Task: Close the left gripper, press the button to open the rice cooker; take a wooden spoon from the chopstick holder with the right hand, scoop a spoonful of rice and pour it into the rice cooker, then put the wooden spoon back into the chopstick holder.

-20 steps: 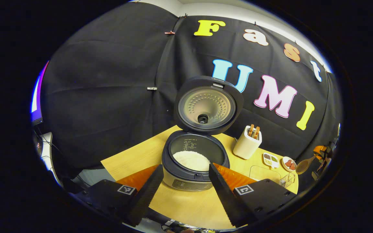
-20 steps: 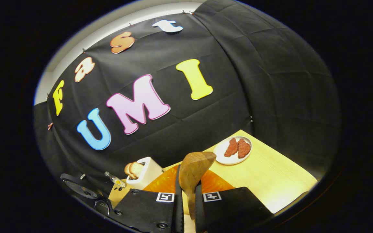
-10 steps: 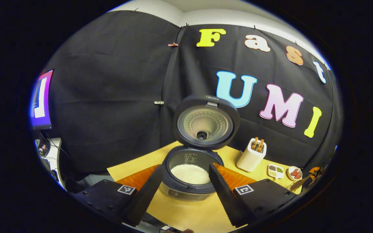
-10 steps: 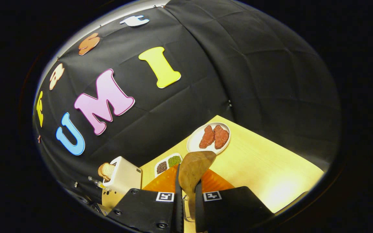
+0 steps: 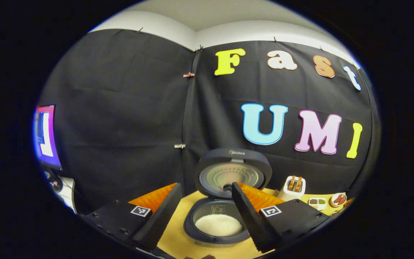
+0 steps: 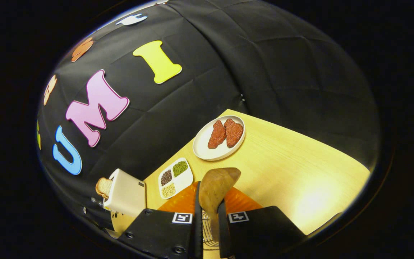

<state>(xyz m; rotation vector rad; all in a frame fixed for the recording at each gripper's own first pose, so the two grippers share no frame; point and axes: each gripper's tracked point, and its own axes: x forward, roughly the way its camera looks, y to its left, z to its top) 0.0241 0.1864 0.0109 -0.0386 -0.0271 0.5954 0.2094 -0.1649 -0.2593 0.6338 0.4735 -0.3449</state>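
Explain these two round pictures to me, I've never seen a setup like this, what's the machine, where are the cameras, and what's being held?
There is no robot arm here. A person holds a two-finger gripper in each hand, and a fisheye camera rides on each, looking forward along its fingers.

In the left gripper view, the left gripper is open and holds nothing. Ahead of it on the yellow table stands the rice cooker, its lid up and white rice inside. To the right stands the white chopstick holder.

In the right gripper view, the right gripper is shut on the wooden spoon, whose bowl sticks out ahead. Beyond it lie a plate with two red pieces of food and a small divided dish of grains.
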